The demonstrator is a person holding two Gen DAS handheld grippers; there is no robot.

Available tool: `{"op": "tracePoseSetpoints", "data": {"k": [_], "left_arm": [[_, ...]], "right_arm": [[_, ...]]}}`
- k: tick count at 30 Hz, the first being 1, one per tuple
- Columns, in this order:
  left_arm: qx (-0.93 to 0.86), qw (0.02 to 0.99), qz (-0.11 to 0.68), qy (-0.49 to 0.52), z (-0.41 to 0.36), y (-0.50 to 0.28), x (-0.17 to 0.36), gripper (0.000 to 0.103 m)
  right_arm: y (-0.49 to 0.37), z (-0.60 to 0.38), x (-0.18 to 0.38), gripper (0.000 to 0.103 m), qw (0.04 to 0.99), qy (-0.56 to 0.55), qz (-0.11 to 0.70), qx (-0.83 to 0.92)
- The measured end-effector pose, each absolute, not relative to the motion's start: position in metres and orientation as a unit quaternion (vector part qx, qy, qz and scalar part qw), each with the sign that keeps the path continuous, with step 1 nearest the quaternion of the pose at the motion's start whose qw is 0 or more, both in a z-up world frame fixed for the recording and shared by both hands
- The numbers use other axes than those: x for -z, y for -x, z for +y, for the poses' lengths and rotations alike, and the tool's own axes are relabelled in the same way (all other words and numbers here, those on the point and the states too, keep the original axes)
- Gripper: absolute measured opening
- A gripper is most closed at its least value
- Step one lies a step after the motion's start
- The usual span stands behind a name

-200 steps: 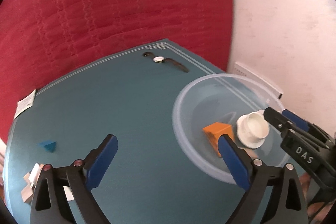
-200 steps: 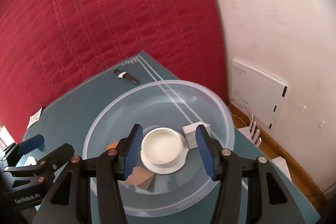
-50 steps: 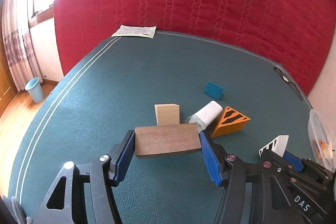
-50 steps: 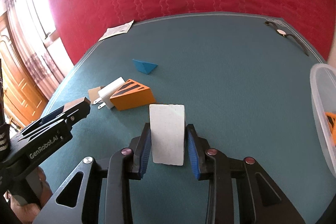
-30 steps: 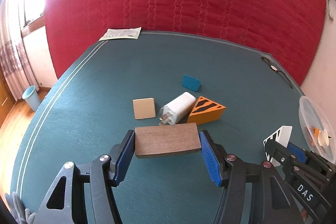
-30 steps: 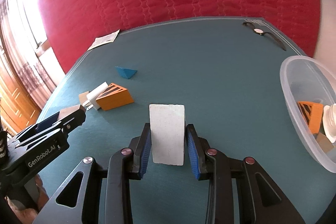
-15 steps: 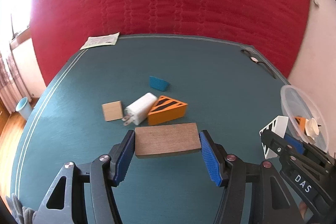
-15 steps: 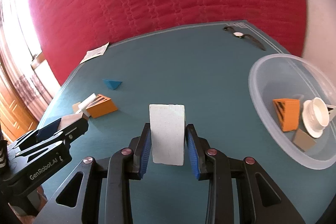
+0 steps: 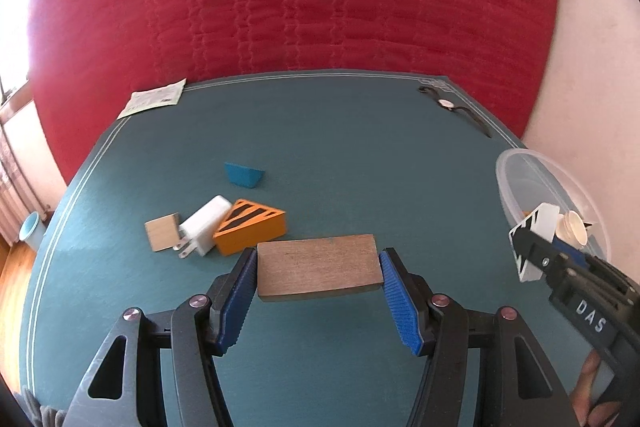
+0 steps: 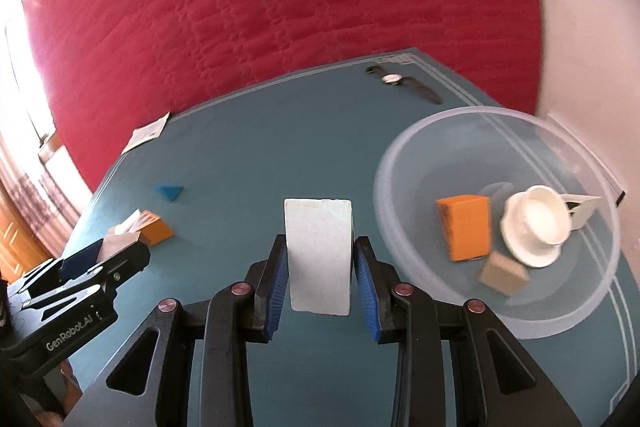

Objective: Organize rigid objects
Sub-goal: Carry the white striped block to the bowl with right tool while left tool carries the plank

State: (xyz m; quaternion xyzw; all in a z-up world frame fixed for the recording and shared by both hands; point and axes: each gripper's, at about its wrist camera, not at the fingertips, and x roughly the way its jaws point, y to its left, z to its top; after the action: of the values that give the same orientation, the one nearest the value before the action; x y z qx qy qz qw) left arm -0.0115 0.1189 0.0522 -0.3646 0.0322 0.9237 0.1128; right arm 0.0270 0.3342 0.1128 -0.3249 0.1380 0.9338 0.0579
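Mid-carry: left gripper (image 9: pixel 318 273) clamps a wooden block (image 9: pixel 316 267), right gripper (image 10: pixel 319 263) clamps a white block (image 10: pixel 319 255), both above the table; next, drop them into the bowl (image 10: pixel 404 163)

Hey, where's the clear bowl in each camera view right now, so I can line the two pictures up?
Left wrist view: the bowl sits at the far right edge, partly hidden behind the right gripper.
Right wrist view: the bowl fills the right middle, just right of the white block held in the jaws.
Shared landmark: the watch at the table's far corner, beyond the bowl.
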Motion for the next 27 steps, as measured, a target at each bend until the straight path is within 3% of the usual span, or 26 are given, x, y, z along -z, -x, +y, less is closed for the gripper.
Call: {"op": "tracePoseSetpoints", "data": {"k": [27], "left_arm": [[-0.909,0.169,0.076,0.374,0.182,0.006,-0.049,0.064]], "right_arm": [[-0.047,0.417,-0.117,0.033,0.141,0.294,0.172,-0.93]]}}
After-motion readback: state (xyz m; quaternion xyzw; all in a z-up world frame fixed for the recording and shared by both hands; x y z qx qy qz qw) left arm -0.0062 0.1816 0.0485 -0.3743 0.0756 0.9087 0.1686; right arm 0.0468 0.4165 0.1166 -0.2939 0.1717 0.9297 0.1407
